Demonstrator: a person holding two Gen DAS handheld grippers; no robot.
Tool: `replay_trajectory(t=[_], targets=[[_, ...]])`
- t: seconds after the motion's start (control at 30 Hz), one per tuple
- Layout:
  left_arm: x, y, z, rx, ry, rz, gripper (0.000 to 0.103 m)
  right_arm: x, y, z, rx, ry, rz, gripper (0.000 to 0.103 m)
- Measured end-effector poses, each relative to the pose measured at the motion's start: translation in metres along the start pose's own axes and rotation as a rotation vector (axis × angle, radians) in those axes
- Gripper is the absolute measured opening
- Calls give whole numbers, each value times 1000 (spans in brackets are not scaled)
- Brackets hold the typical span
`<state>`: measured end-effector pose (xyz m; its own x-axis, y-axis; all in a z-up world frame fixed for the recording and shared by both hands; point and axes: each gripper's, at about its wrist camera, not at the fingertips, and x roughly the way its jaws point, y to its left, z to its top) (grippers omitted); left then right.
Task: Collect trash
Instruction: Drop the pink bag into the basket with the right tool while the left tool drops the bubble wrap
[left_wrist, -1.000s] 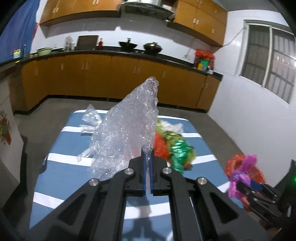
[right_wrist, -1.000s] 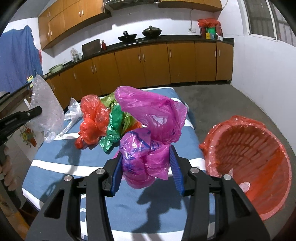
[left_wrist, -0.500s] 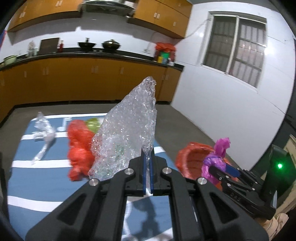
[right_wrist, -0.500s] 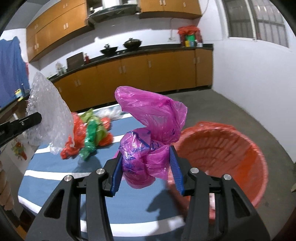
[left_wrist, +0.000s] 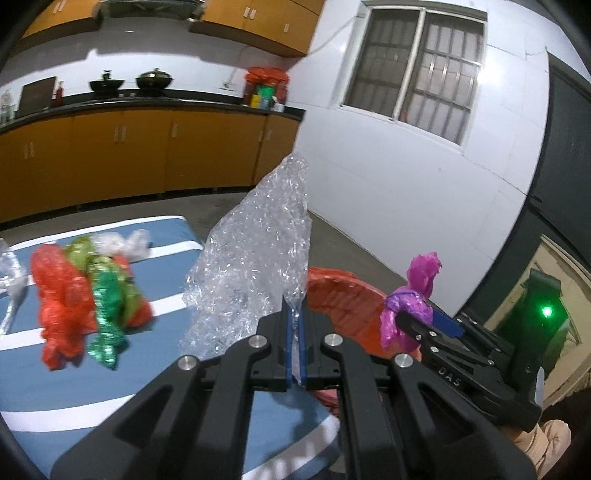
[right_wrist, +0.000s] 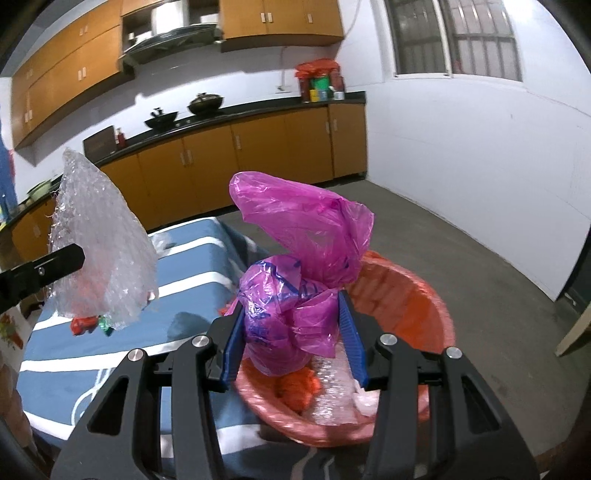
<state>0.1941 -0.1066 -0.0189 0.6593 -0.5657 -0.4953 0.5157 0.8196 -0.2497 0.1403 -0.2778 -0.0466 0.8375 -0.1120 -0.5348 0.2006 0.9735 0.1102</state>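
My left gripper (left_wrist: 294, 332) is shut on a sheet of clear bubble wrap (left_wrist: 255, 254) and holds it up over the table's right part; the wrap also shows in the right wrist view (right_wrist: 99, 240). My right gripper (right_wrist: 293, 328) is shut on a crumpled magenta plastic bag (right_wrist: 299, 266) and holds it over the near rim of the red-lined trash basket (right_wrist: 417, 295). The basket holds orange and clear scraps. In the left wrist view the magenta bag (left_wrist: 413, 299) sits in front of the basket (left_wrist: 343, 295).
A pile of red and green plastic bags (left_wrist: 85, 295) and clear plastic lies on the blue-and-white striped table (left_wrist: 110, 384). Orange kitchen cabinets (right_wrist: 258, 155) line the far wall. Grey floor (right_wrist: 480, 251) lies right of the basket.
Both grippers have swung right, away from the table's middle toward the basket. The magenta bag now hangs over the basket's rim. Both grips are unchanged.
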Motion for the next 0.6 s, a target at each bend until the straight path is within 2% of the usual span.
replay_trajectory(t=[0.6], targets=[[71,-45,-5,60,95,-113,4,21,-47,-5,75,31,-69,47]])
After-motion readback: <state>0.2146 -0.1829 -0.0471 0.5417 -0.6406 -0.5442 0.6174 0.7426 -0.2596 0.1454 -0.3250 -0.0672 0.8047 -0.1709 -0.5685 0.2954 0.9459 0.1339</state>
